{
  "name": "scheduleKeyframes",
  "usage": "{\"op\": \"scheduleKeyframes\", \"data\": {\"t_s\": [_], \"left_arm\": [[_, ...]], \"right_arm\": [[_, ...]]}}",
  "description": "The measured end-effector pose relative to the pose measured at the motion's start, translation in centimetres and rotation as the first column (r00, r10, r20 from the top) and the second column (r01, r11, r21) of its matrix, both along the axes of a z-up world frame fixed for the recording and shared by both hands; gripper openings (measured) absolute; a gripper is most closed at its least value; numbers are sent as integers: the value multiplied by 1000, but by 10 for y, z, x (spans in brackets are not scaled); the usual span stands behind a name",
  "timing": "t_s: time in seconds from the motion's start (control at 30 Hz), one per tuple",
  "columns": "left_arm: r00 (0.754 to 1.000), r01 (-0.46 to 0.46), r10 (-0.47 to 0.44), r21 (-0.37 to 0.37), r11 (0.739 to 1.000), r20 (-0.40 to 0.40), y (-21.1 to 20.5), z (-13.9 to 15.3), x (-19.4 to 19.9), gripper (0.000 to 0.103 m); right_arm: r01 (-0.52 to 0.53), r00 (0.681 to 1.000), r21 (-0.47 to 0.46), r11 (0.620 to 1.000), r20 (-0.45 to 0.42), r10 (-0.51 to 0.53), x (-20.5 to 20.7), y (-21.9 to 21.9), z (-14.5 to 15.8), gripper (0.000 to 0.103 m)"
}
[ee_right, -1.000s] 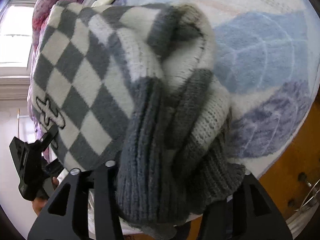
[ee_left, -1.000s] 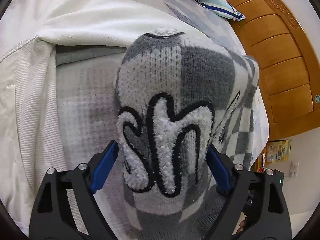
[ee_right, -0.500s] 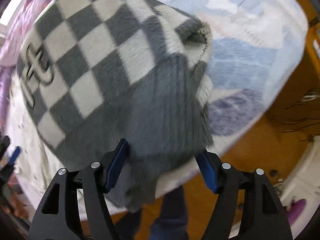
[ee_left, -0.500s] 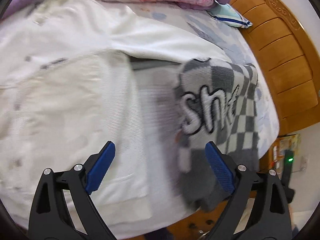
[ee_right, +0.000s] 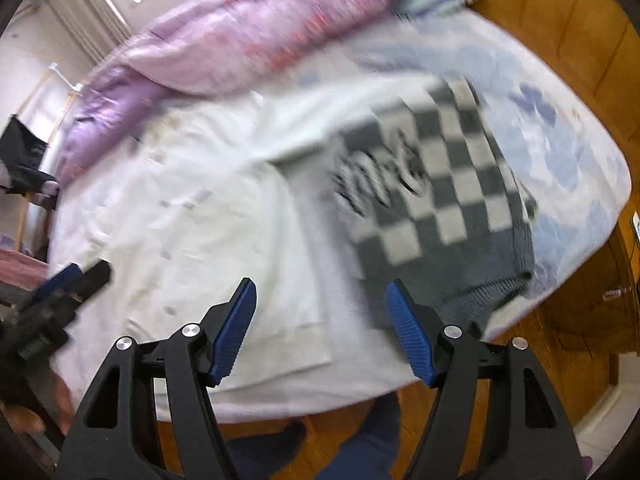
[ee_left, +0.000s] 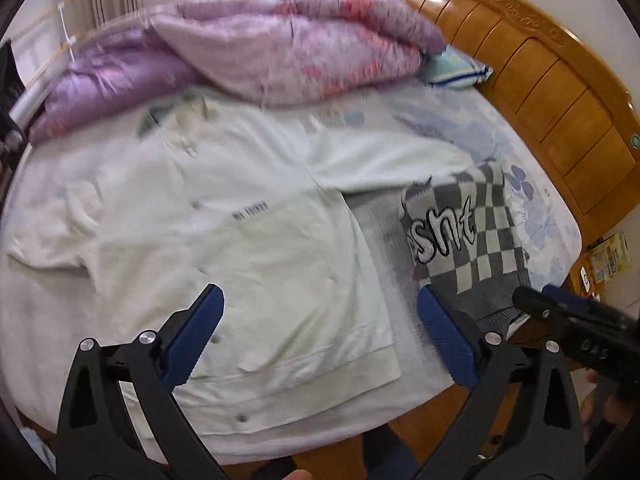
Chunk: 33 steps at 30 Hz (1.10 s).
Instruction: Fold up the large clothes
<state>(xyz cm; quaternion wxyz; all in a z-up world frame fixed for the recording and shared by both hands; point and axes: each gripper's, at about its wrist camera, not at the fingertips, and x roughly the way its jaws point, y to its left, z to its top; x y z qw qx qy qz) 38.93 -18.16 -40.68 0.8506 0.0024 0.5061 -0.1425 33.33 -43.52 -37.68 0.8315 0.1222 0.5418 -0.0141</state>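
Note:
The grey-and-white checked sweater (ee_left: 476,248) lies folded on the right side of the bed, its black-outlined lettering facing up; the right wrist view shows it blurred (ee_right: 436,188). A white buttoned jacket (ee_left: 240,240) is spread flat to its left (ee_right: 192,220). My left gripper (ee_left: 318,300) hangs high above the jacket's hem, its jaws opening wide with nothing between them. My right gripper (ee_right: 320,286) hovers over the bed's near edge beside the sweater, jaws also opening and empty. One of its fingers (ee_left: 534,302) shows at the right of the left wrist view.
A purple-and-pink quilt (ee_left: 280,48) is heaped at the far side of the bed. A wooden headboard (ee_left: 560,92) runs along the right, with a light blue pillow (ee_left: 456,68) against it. Wooden floor (ee_right: 560,360) and the person's dark trouser legs (ee_right: 360,440) lie below the near edge.
Both grippers have let go of the checked sweater and risen well above the bed. The sweater now lies folded on the right, and the whole bed has come into view.

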Motion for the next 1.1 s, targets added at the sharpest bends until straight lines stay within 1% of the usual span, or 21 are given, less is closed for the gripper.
{"op": "scheduleKeyframes", "data": {"t_s": [0.03, 0.07, 0.13, 0.17, 0.2, 0.23, 0.27, 0.3, 0.33, 0.4, 0.43, 0.53, 0.6, 0.73, 0.8, 0.87, 0.97, 1.1], "left_arm": [[1000, -4, 4, 3, 1000, 21, 7, 13, -5, 97], [999, -19, 19, 2, 1000, 46, 15, 26, -10, 97], [994, -48, 46, 14, 999, 99, 28, 56, -21, 97], [989, -62, 58, 22, 998, 134, 34, 72, -28, 97], [985, -67, 63, 20, 998, 158, 38, 82, -32, 98], [977, -84, 80, 14, 996, 196, 45, 99, -41, 98], [972, -99, 94, 9, 995, 214, 49, 111, -47, 98], [969, -108, 104, 5, 994, 223, 52, 120, -51, 98], [966, -116, 114, -5, 993, 231, 56, 133, -58, 98], [965, -118, 121, -27, 993, 234, 59, 150, -69, 98], [962, -135, 138, -31, 990, 235, 60, 161, -77, 98], [949, -159, 158, -16, 987, 272, 53, 185, -102, 98], [939, -166, 161, -10, 986, 305, 45, 200, -121, 98], [910, -197, 175, 21, 980, 375, 21, 226, -163, 98], [915, -185, 164, 23, 982, 369, 10, 236, -181, 98], [917, -193, 178, 7, 981, 356, 0, 248, -199, 98], [916, -211, 198, 0, 977, 349, -10, 260, -219, 98], [905, -237, 219, 3, 972, 365, -23, 278, -244, 98]], "right_arm": [[-7, 999, -7, 1000, 34, 7, -5, 13, 19, 72], [-14, 998, -18, 1000, 53, 15, -10, 26, 30, 74], [-25, 997, -36, 999, 77, 28, -20, 35, 57, 76], [-26, 995, -28, 999, 93, 29, -24, 42, 71, 76], [-38, 993, -7, 999, 111, 38, -30, 46, 85, 78], [-48, 991, -1, 999, 125, 48, -37, 50, 97, 79], [-56, 989, -10, 998, 136, 57, -43, 53, 107, 81], [-67, 986, -18, 998, 154, 69, -48, 55, 116, 85], [-76, 980, -30, 997, 184, 80, -55, 57, 131, 86], [-91, 972, -48, 995, 214, 99, -63, 57, 148, 87], [-99, 966, -55, 994, 233, 109, -69, 55, 157, 87], [-137, 948, -76, 988, 279, 153, -85, 54, 181, 87], [-167, 933, -107, 980, 305, 192, -97, 51, 192, 87], [-234, 899, -123, 964, 351, 263, -126, 37, 210, 87], [-240, 893, -137, 961, 356, 274, -136, 27, 215, 87], [-249, 884, -129, 960, 374, 280, -151, 15, 225, 87], [-258, 868, -136, 956, 402, 291, -170, 1, 239, 94], [-271, 864, -126, 954, 406, 299, -185, -10, 249, 94]]}}
